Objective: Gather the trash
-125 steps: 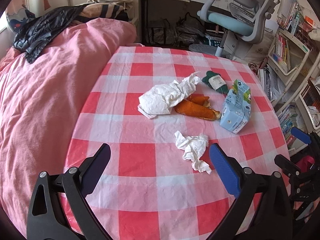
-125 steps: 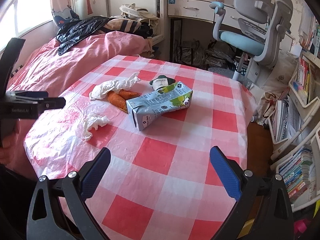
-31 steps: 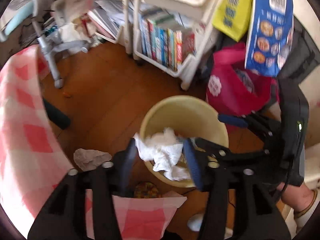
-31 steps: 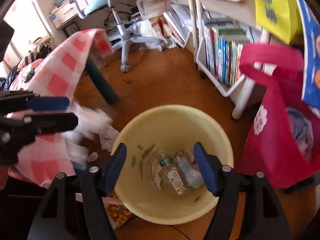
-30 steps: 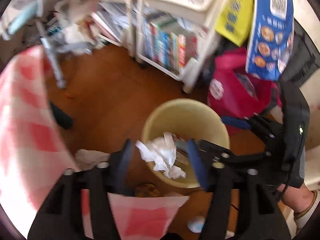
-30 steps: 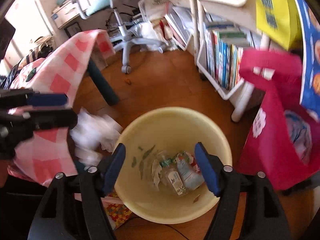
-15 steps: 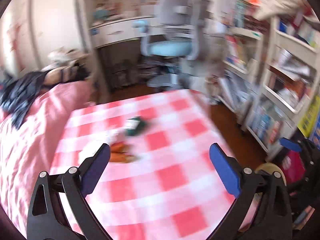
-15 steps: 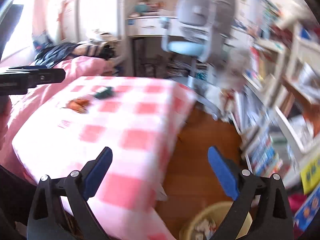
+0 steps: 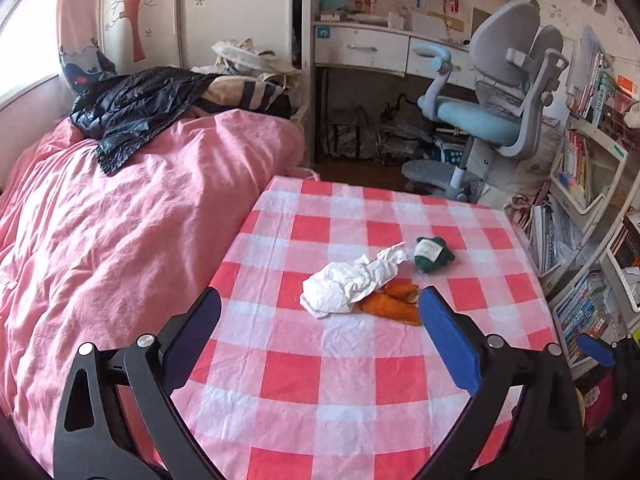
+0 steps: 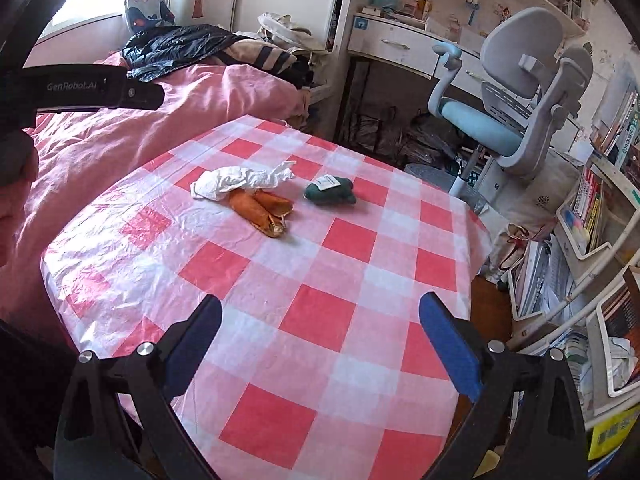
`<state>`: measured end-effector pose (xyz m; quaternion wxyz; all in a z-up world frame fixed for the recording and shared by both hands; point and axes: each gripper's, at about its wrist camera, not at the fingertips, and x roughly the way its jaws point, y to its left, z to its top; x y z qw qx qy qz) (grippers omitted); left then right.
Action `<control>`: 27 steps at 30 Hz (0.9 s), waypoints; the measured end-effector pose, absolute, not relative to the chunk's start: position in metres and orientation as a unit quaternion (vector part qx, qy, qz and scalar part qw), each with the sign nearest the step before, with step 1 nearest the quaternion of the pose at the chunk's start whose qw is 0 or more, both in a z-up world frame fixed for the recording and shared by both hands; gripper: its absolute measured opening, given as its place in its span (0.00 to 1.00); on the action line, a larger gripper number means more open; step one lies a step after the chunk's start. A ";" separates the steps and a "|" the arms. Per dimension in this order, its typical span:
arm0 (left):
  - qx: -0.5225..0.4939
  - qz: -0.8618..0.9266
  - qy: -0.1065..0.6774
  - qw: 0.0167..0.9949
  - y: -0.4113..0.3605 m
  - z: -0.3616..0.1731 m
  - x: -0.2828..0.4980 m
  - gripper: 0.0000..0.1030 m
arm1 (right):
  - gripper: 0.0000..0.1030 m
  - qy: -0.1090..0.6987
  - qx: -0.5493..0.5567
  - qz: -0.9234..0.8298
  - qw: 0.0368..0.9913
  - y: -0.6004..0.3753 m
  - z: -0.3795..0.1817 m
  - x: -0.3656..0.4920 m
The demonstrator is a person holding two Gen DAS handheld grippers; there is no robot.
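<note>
On the red-and-white checked table [image 9: 304, 376] lie a crumpled white tissue [image 9: 348, 280], orange peels [image 9: 390, 304] and a dark green wrapper with a white label [image 9: 432, 254]. The same tissue [image 10: 236, 180], peels [image 10: 260, 206] and wrapper [image 10: 330, 191] show in the right wrist view, far from the right gripper. My left gripper [image 9: 320, 332] is open and empty, just short of the tissue and peels. My right gripper [image 10: 318, 340] is open and empty above the table's near right part [image 10: 304, 312]. The left gripper's body [image 10: 80, 88] shows at the far left.
A bed with a pink duvet [image 9: 120, 220] borders the table's left side, with a dark jacket [image 9: 132, 104] on it. A grey and blue desk chair [image 9: 492, 120] and a desk stand behind the table. White bookshelves [image 10: 592, 208] stand to the right.
Both grippers swung up from the yellow bin on the floor back to the table. The small tissue and the milk carton are gone from the table.
</note>
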<state>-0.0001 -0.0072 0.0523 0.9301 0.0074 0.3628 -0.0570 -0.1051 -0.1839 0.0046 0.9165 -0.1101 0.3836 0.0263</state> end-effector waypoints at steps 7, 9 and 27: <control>0.011 -0.079 0.365 0.928 -0.007 0.049 -0.003 0.93 | 0.92 0.381 -0.127 0.035 0.915 -0.171 0.002 -0.100; 0.006 -0.081 0.364 0.928 -0.005 0.048 -0.003 0.93 | 0.92 0.376 -0.131 0.035 0.917 -0.169 0.003 -0.100; 0.014 -0.084 0.374 0.923 -0.009 0.041 0.001 0.93 | 0.92 0.369 -0.120 0.032 0.921 -0.178 0.005 -0.098</control>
